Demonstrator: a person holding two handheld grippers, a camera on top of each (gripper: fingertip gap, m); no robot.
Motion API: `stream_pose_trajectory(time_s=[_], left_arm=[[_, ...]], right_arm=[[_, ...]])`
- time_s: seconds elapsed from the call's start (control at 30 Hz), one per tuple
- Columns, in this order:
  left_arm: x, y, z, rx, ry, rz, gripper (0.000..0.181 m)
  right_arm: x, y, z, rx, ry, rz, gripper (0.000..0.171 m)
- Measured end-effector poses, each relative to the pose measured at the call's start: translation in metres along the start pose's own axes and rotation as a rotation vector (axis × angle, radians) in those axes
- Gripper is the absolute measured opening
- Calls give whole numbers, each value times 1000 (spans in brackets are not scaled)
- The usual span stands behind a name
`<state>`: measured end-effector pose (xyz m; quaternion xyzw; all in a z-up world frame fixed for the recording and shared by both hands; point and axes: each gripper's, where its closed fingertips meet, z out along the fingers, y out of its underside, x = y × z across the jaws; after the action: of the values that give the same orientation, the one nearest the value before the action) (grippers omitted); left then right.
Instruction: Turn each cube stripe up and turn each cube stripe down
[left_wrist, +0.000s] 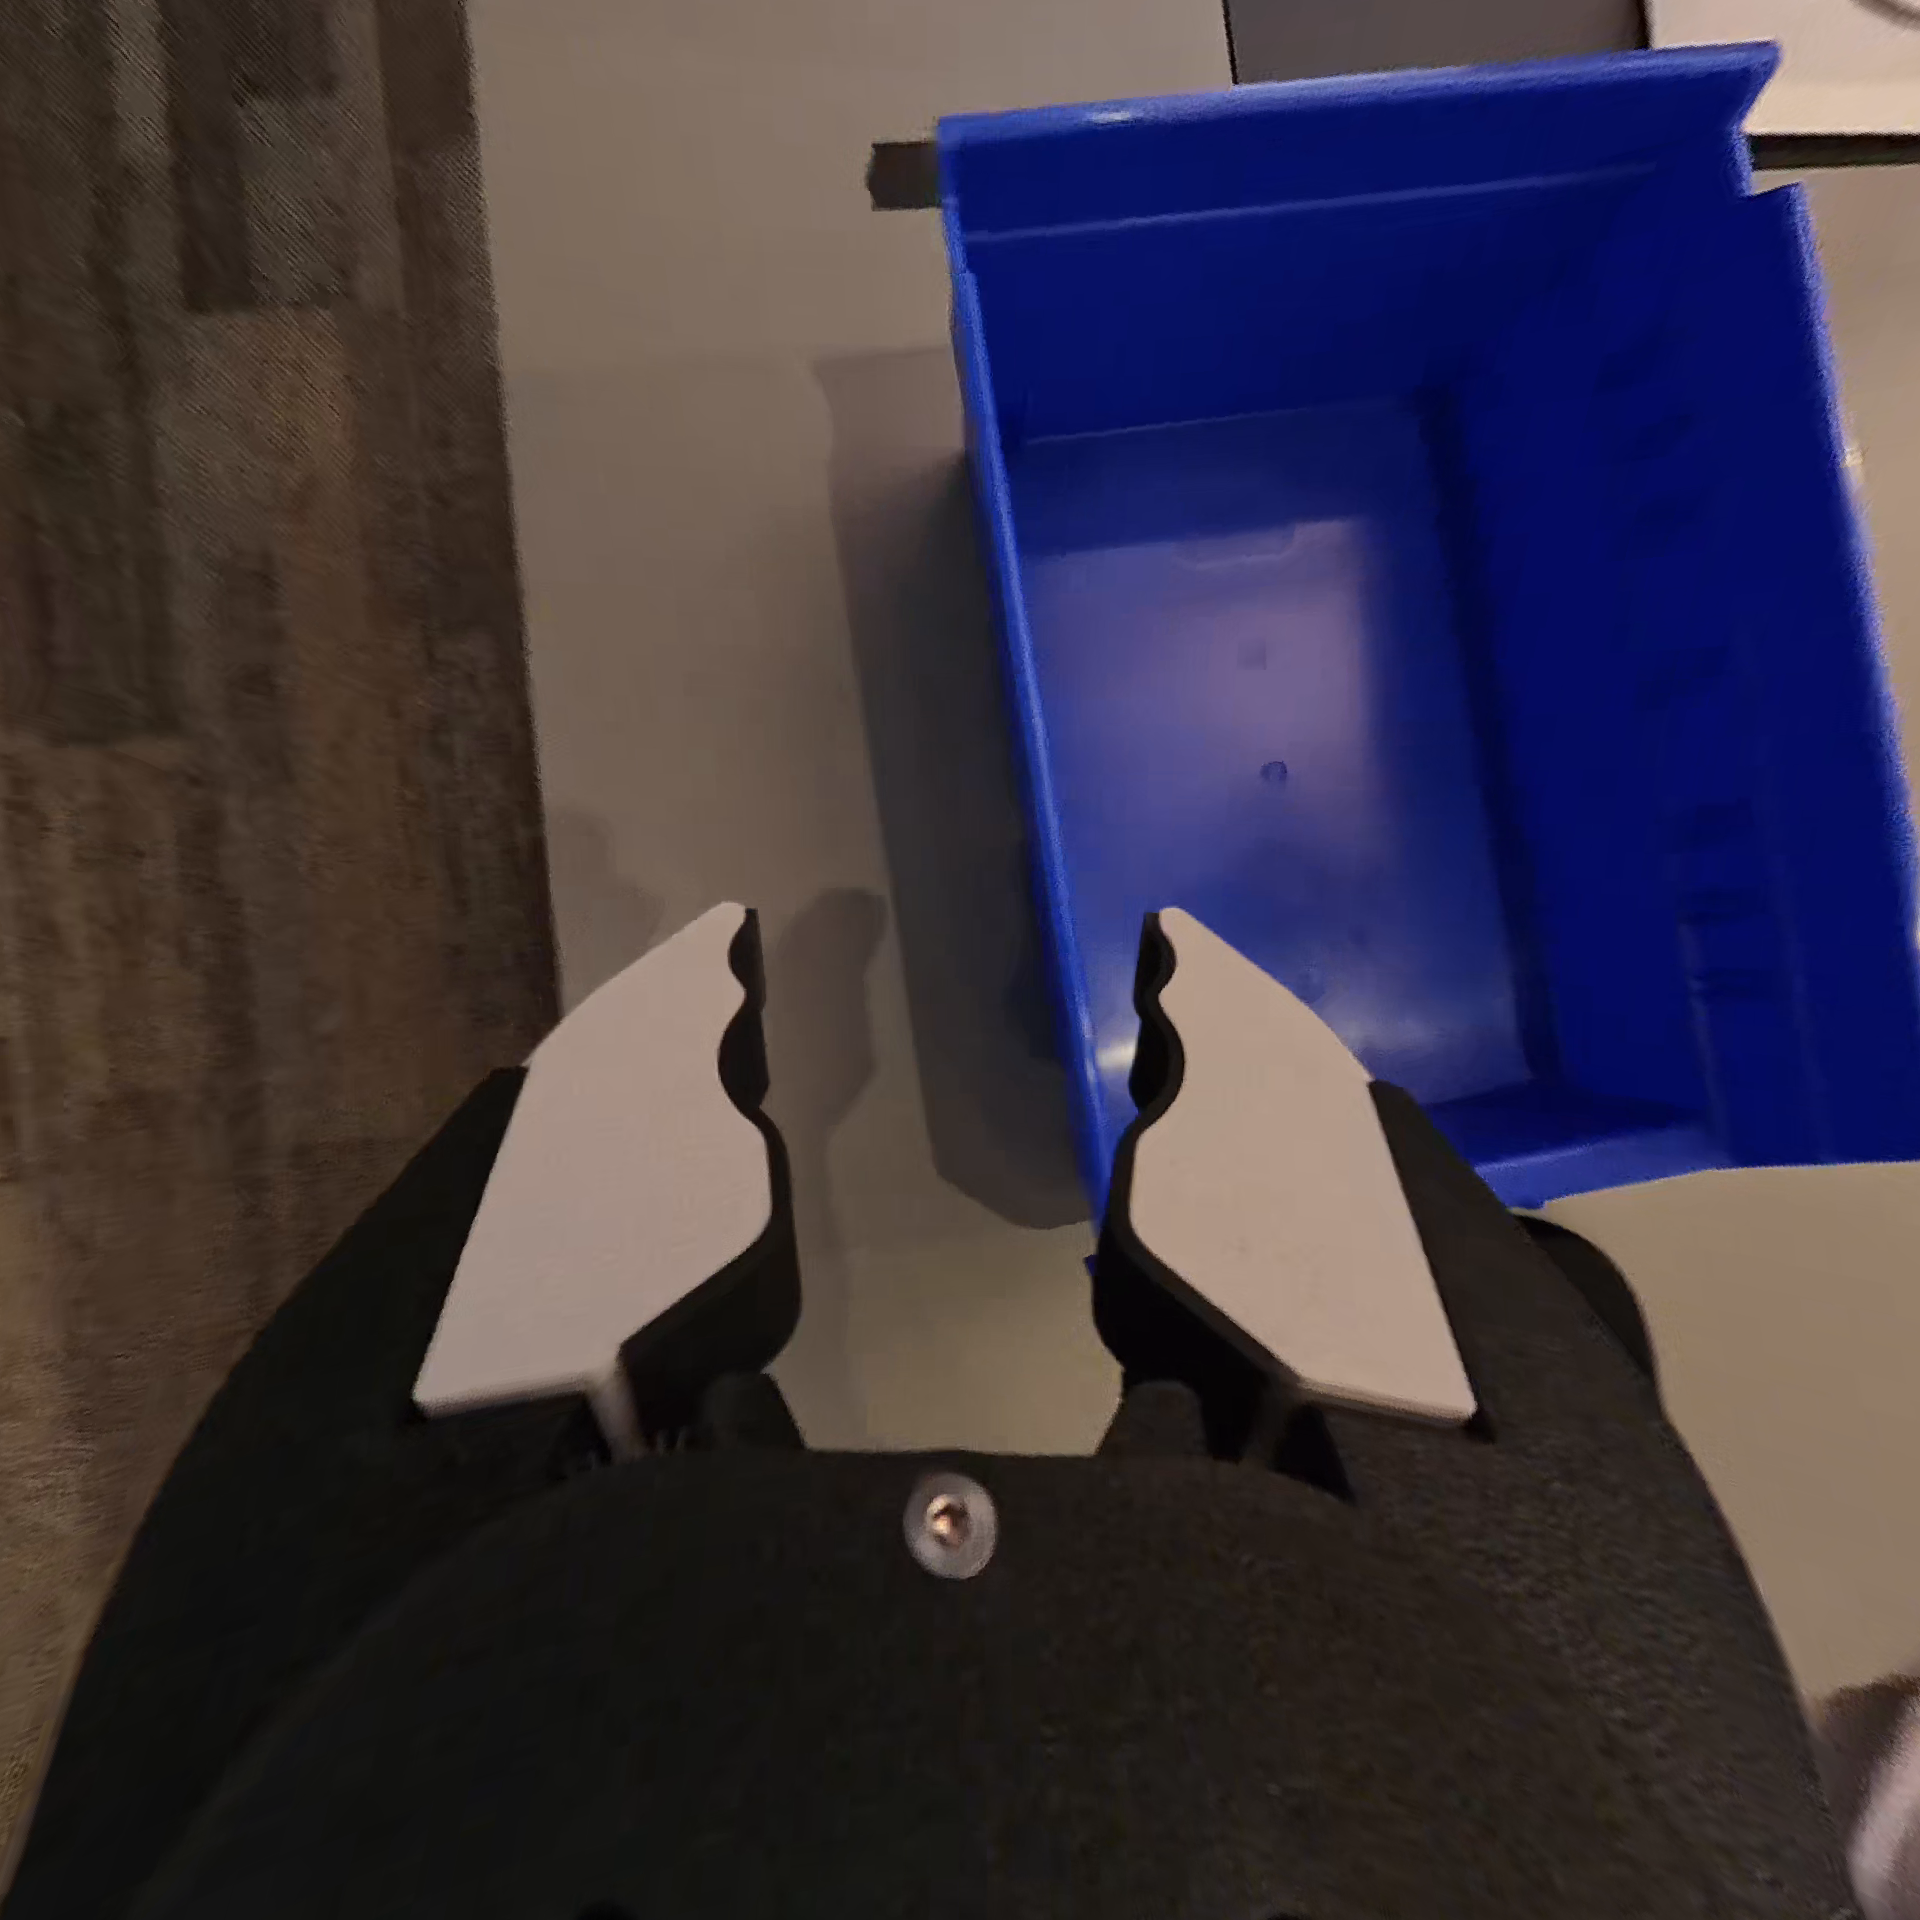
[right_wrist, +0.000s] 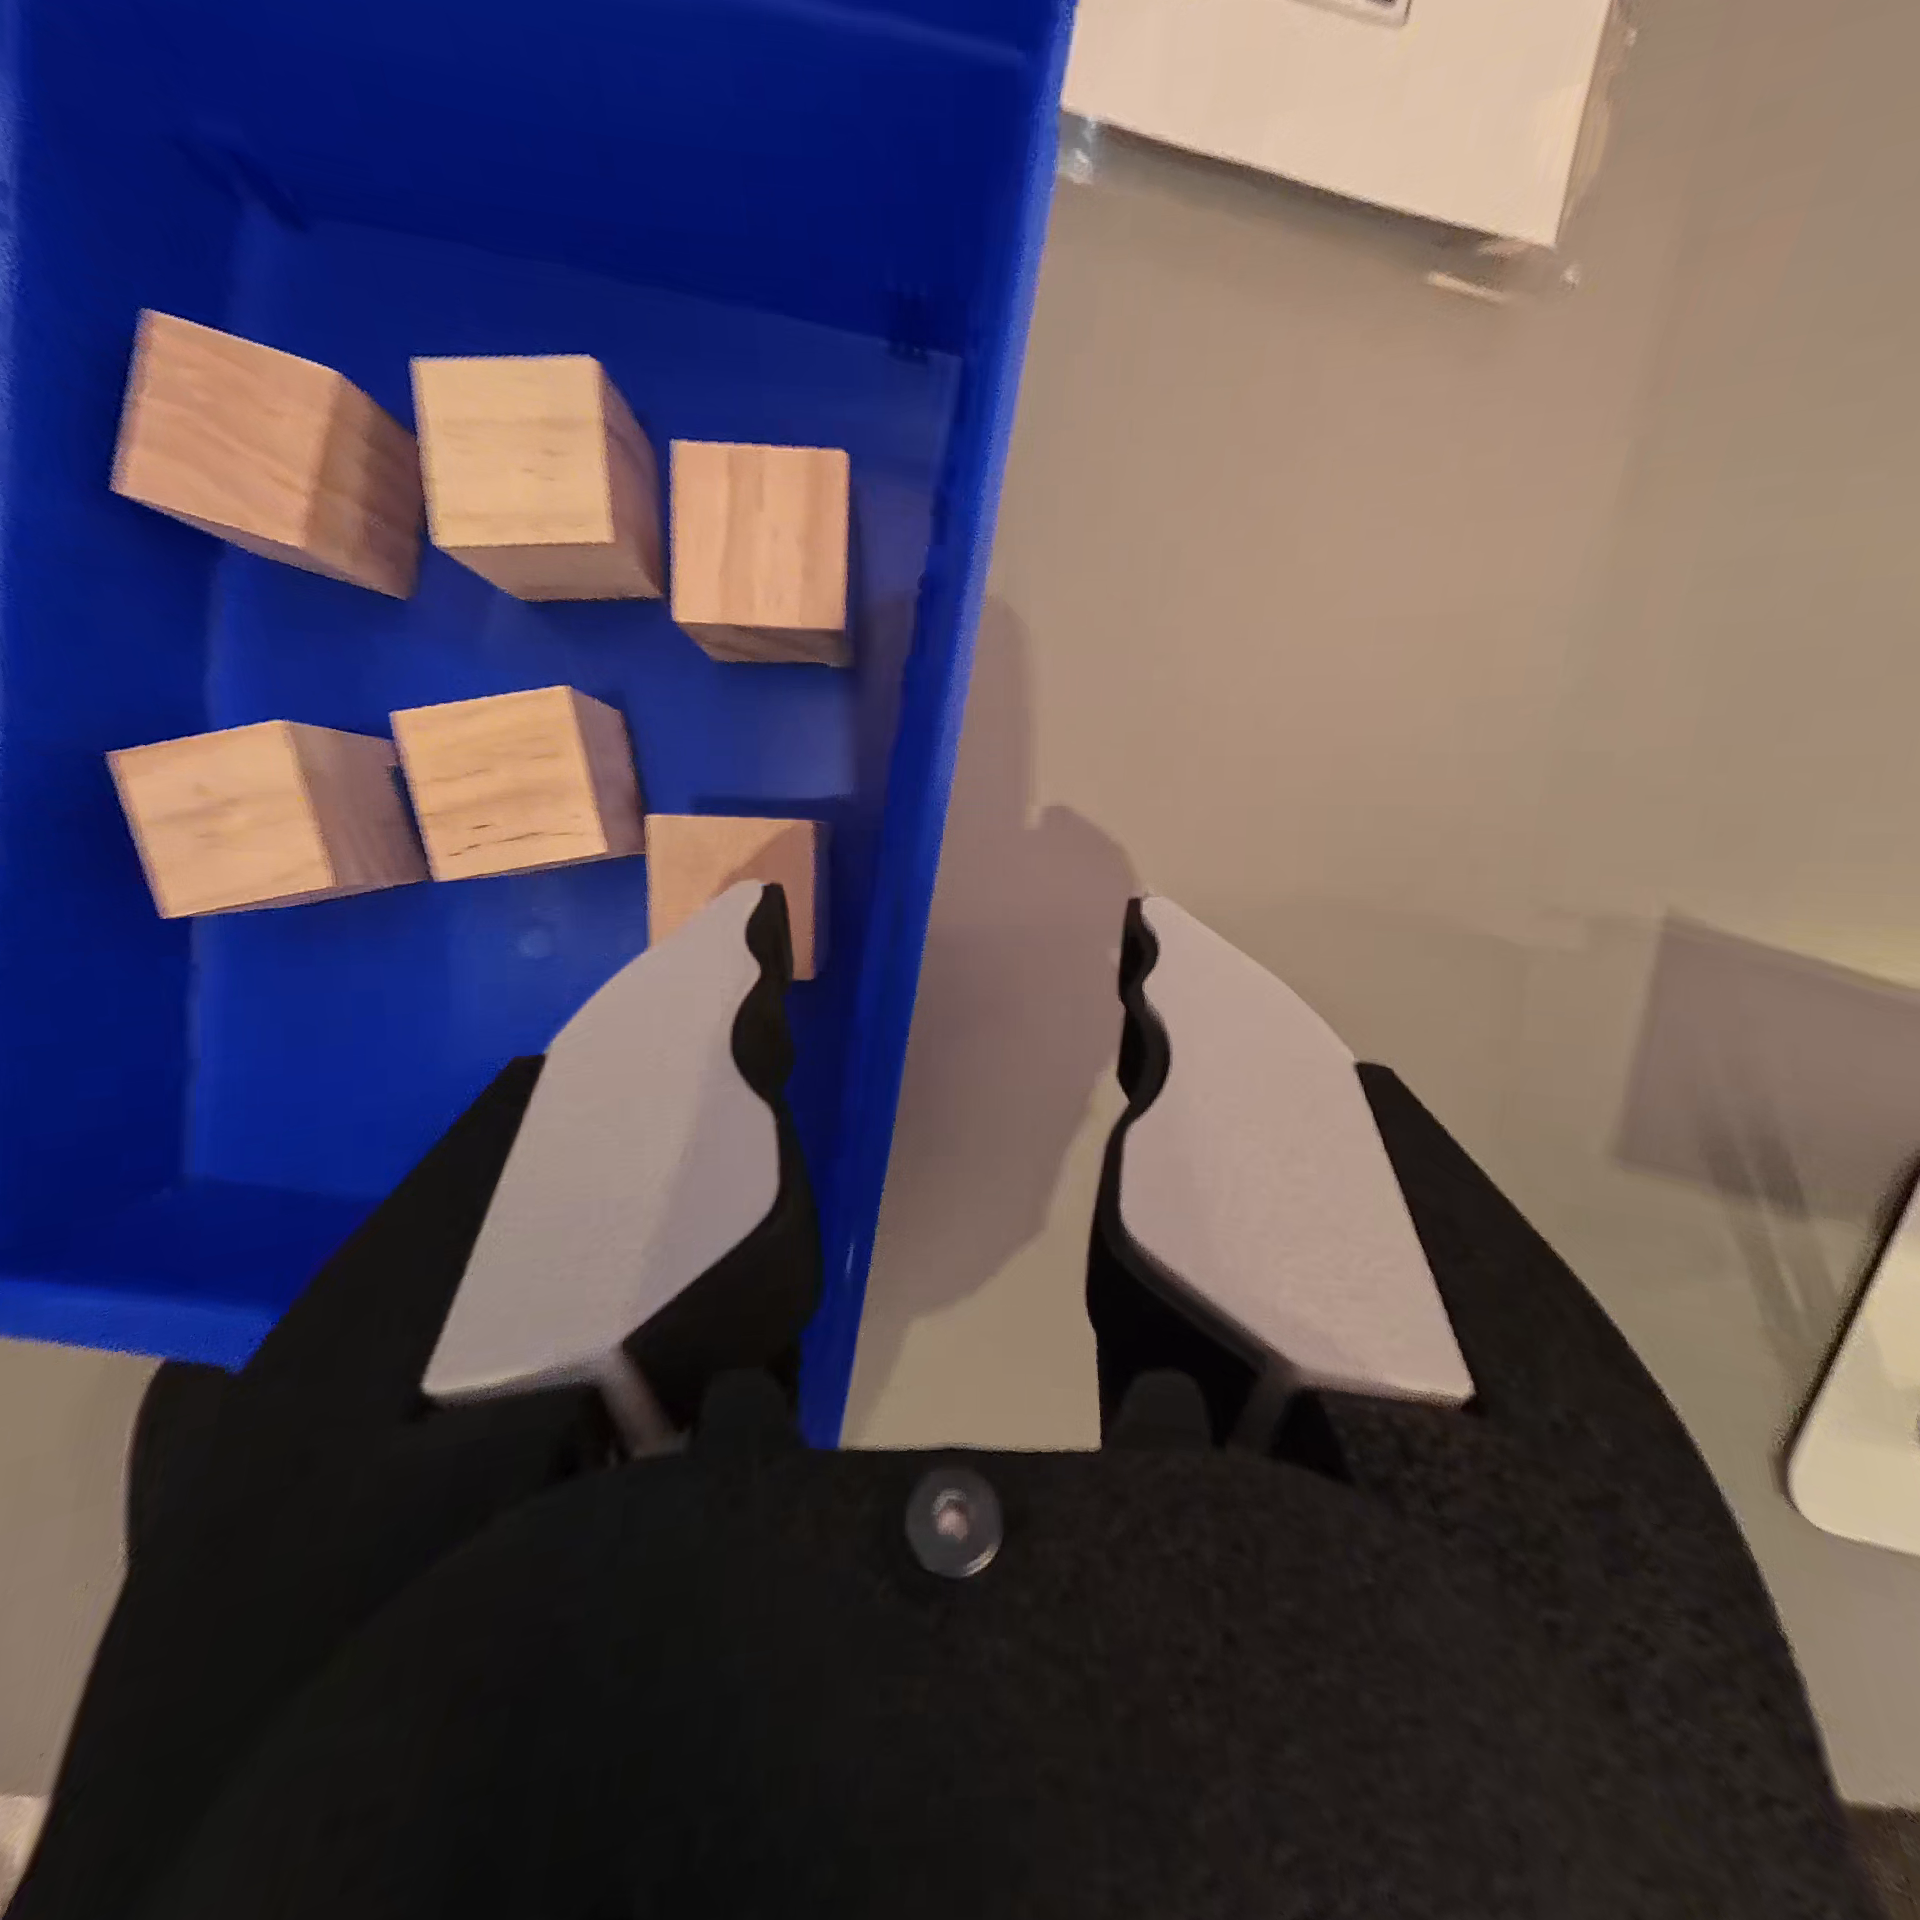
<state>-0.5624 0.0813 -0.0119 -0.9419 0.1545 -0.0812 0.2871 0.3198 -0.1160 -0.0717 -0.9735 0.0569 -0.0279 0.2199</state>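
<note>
In the right wrist view, several plain wooden cubes (right_wrist: 520, 468) lie in two rows on the floor of a blue bin (right_wrist: 966, 582); no stripe shows on any visible face. My right gripper (right_wrist: 951, 914) is open and empty, straddling the bin's right wall, its left finger (right_wrist: 665, 1091) over the nearest cube (right_wrist: 727, 862). In the left wrist view, a blue bin (left_wrist: 1018, 665) shows an empty floor. My left gripper (left_wrist: 951, 925) is open and empty above that bin's left wall, its right finger (left_wrist: 1247, 1101) over the bin's inside.
The bins stand on a grey table (right_wrist: 1351, 623). A white box or sheet (right_wrist: 1351, 104) lies at the back right, a white object (right_wrist: 1860, 1382) at the right edge. Brown carpet (left_wrist: 208, 623) lies beyond the table's left edge. A dark bar (left_wrist: 904, 171) sits behind the bin.
</note>
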Motion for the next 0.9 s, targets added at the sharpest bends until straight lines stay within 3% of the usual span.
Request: stream_pose_trajectory(time_s=[0.23,0.37,0.47,0.53,0.9], left_arm=[[33,9,29,-86,155,-65,66],[45,24,51,-183,154,-56,61],[41,33,65,-243,79,-20,40],[26,33,69,-253,-44,58,7],[106,28,80,-231,35,106,7]], right_arm=[[0,17,31,-178,-22,-11,40],[-18,19,34,-194,-124,-31,6],[-17,19,33,-206,-99,-46,6],[-17,19,34,-203,-103,-41,5],[-23,20,33,-206,-106,-10,5]])
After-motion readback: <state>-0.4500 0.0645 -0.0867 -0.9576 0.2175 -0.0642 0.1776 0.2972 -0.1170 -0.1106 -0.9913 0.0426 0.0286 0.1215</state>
